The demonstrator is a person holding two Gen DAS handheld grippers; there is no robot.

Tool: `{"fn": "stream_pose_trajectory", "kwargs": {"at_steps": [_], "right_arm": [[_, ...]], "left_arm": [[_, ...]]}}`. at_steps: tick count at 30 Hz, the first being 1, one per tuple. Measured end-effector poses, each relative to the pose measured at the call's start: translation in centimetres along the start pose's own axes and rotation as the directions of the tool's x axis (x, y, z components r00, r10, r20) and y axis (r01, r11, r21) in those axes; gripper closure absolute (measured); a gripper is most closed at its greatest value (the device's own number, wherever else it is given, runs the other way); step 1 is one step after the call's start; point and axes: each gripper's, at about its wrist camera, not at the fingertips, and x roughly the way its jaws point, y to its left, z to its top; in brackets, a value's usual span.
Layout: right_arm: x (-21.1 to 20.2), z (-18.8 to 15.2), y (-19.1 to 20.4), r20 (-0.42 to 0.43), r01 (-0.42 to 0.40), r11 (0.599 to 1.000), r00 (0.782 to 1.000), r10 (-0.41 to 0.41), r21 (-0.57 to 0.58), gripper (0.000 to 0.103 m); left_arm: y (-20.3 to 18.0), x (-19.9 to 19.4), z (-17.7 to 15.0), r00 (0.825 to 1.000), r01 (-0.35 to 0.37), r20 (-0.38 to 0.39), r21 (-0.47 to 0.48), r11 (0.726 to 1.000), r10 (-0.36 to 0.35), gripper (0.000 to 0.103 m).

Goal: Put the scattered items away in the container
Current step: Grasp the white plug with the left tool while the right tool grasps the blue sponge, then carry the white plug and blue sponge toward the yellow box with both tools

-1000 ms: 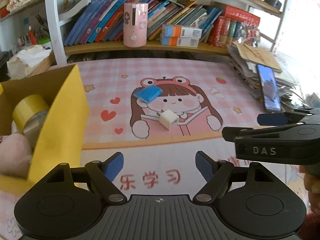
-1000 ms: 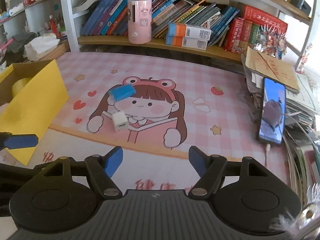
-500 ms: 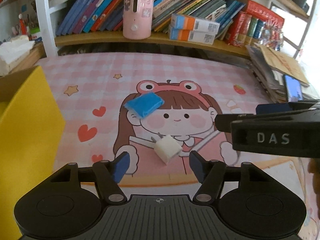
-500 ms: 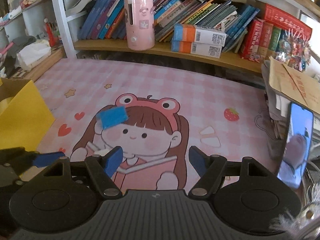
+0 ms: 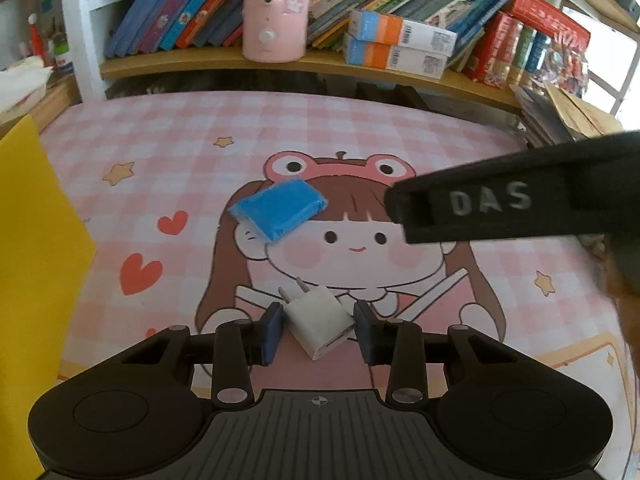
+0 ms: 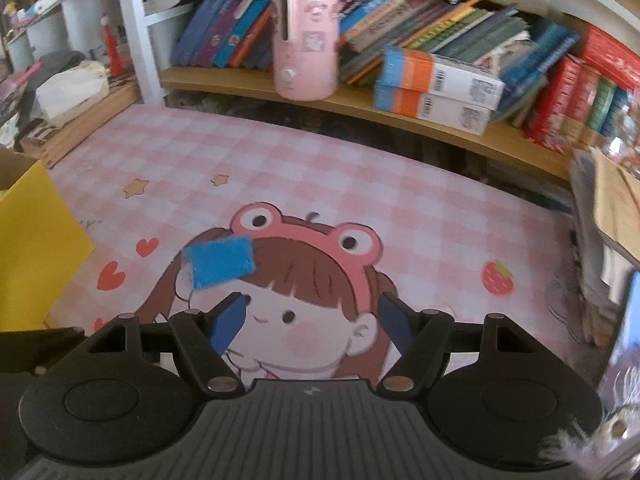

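Note:
A white plug charger (image 5: pixel 320 322) lies on the pink cartoon mat (image 5: pixel 360 136), between the blue pads of my left gripper (image 5: pixel 319 330). The jaws stand on either side of it and look close to its sides; a firm grip cannot be told. A blue cloth pad (image 5: pixel 280 210) lies further ahead; it also shows in the right wrist view (image 6: pixel 221 261). My right gripper (image 6: pixel 314 320) is open and empty, just right of and behind the blue pad. The yellow box (image 5: pixel 36 264) stands at the left.
A low wooden shelf (image 6: pixel 360 104) with books, a pink canister (image 6: pixel 306 40) and stacked boxes (image 6: pixel 436 88) runs along the back. Papers and a phone (image 6: pixel 624 344) sit at the right edge. The right gripper's arm (image 5: pixel 512 204) crosses the left view.
Both grippers have moved forward over the mat. The left one has come around the white charger and its jaws have narrowed. The right one has neared the blue pad.

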Motion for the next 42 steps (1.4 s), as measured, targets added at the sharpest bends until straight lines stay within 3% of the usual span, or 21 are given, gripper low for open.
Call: {"fn": "stream_pose_trajectory", "kwargs": {"at_steps": [12, 20, 23, 30, 31, 32, 42], "right_arm": [[5.7, 2.2, 3.0, -0.04, -0.131, 0.986, 0.991, 0.127, -0.104, 0.035], [8.3, 2.4, 4.1, -0.065, -0.154, 0.983, 0.987, 0.148, -0.104, 0.041], [8.0, 2.0, 4.6, -0.039, -0.171, 0.976, 0.985, 0.167, -0.138, 0.056], [6.5, 1.2, 4.6, -0.011, -0.166, 0.978, 0.986, 0.166, -0.124, 0.062], [6.0, 1.0, 4.6, -0.005, -0.165, 0.979, 0.986, 0.166, -0.121, 0.065], [5.5, 0.8, 4.6, -0.001, -0.165, 0.98, 0.986, 0.166, -0.115, 0.074], [0.4, -1.8, 4.5, 0.013, -0.17, 0.983, 0.985, 0.172, -0.067, 0.084]], "left_arm": [[4.5, -2.8, 0.0, 0.994, -0.102, 0.03, -0.112, 0.988, 0.106, 0.067], [5.0, -5.2, -0.5, 0.992, -0.105, 0.057, -0.127, 0.986, 0.113, 0.067], [5.2, -6.0, -0.8, 0.992, -0.098, 0.06, -0.141, 0.985, 0.107, 0.067], [5.3, -7.4, -1.0, 0.992, -0.086, 0.075, -0.143, 0.986, 0.097, 0.067], [5.2, -7.6, -1.0, 0.992, -0.083, 0.079, -0.141, 0.986, 0.095, 0.067], [5.2, -7.8, -1.0, 0.992, -0.08, 0.084, -0.138, 0.987, 0.093, 0.067], [4.6, -10.2, -2.0, 0.991, -0.051, 0.121, -0.122, 0.991, 0.065, 0.067]]}}
